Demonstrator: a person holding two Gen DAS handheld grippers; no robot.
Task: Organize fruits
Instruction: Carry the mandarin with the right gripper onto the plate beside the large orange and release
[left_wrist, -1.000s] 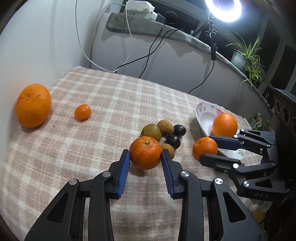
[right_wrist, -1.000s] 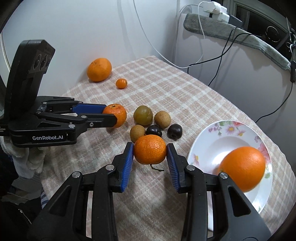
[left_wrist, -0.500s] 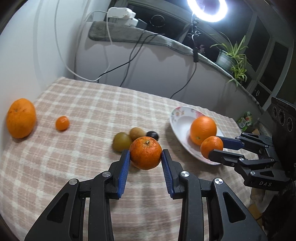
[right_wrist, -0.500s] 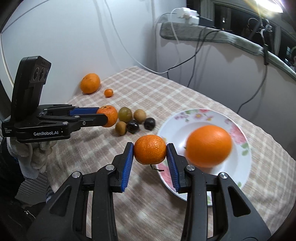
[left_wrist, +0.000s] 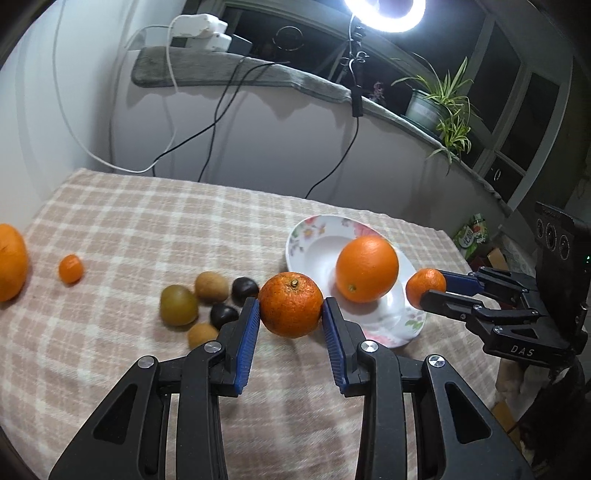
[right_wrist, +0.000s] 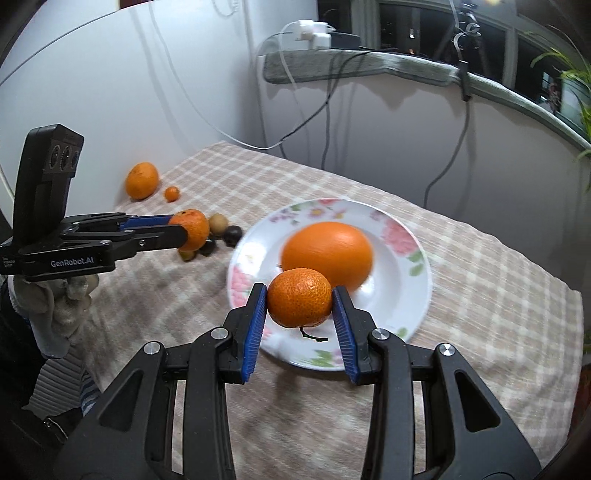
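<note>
My left gripper (left_wrist: 290, 314) is shut on a rough-skinned mandarin (left_wrist: 290, 304), held above the cloth just left of the flowered plate (left_wrist: 310, 236). A large orange (left_wrist: 366, 268) lies in that plate. My right gripper (right_wrist: 299, 301) is shut on a smaller mandarin (right_wrist: 299, 297) with a short stem, hanging over the near rim of the plate (right_wrist: 417, 254), in front of the large orange (right_wrist: 327, 254). Each gripper shows in the other's view: the right gripper (left_wrist: 428, 286) at the plate's right side, the left gripper (right_wrist: 184, 230) beside the small fruits.
A cluster of small brown, green and dark fruits (left_wrist: 207, 299) lies left of the plate. A big orange (left_wrist: 11, 262) and a tiny mandarin (left_wrist: 71, 268) sit at the far left by the wall. Cables (left_wrist: 221, 114) hang behind the checked tablecloth (left_wrist: 147, 229).
Both grippers have carried their mandarins rightward toward the plate. The right one now hangs over the plate's near rim; the left one has come up beside the plate, past the small fruits.
</note>
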